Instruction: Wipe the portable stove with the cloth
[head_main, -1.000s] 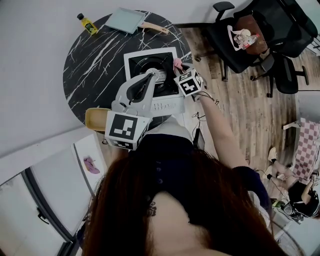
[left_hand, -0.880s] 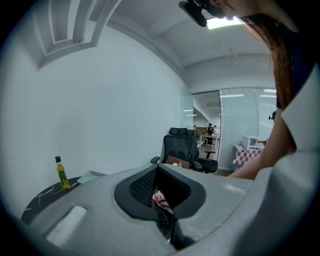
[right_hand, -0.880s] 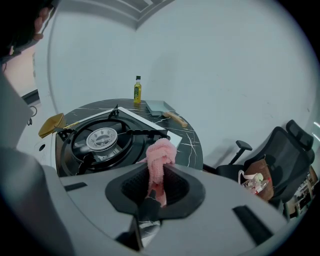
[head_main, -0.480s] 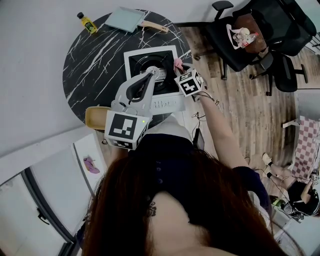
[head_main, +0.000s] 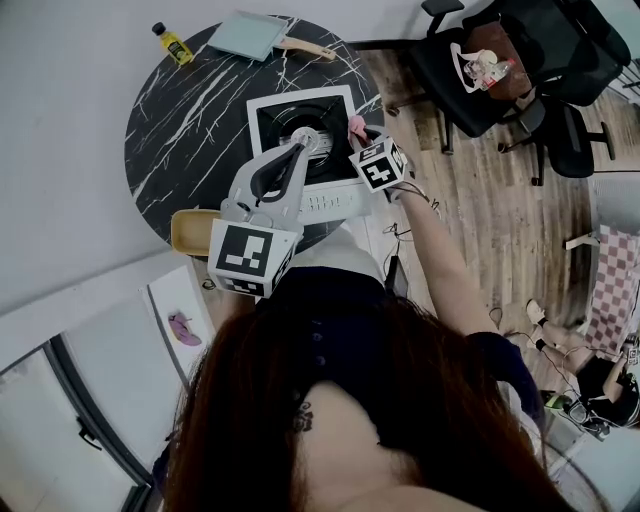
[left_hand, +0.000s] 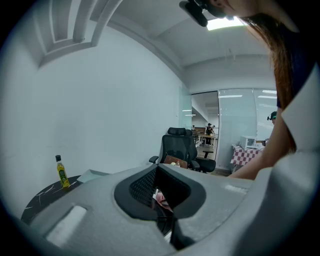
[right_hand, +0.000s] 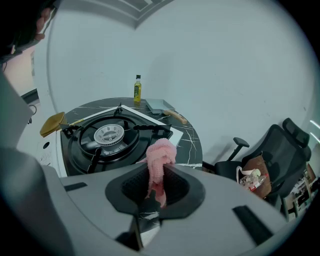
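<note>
The portable stove (head_main: 300, 125), white with a black top and a round burner, stands on a round black marble table (head_main: 190, 120). My right gripper (head_main: 358, 137) is shut on a pink cloth (head_main: 355, 126) at the stove's right edge. In the right gripper view the cloth (right_hand: 160, 155) sticks up from the gripper (right_hand: 155, 187), with the stove (right_hand: 107, 135) just beyond it. My left gripper (head_main: 308, 148) hovers over the stove's near side. Its jaws are closed with nothing held. In the left gripper view (left_hand: 162, 200) only a sliver of pink shows through the gap.
A yellow oil bottle (head_main: 173, 45) and a pale square pan with a wooden handle (head_main: 255, 40) sit at the table's far side. A tan dish (head_main: 190, 235) lies at its near left edge. Black office chairs (head_main: 480, 70) stand on the wooden floor to the right.
Almost nothing. The view has shifted a little, and both grippers keep about the same places at the stove.
</note>
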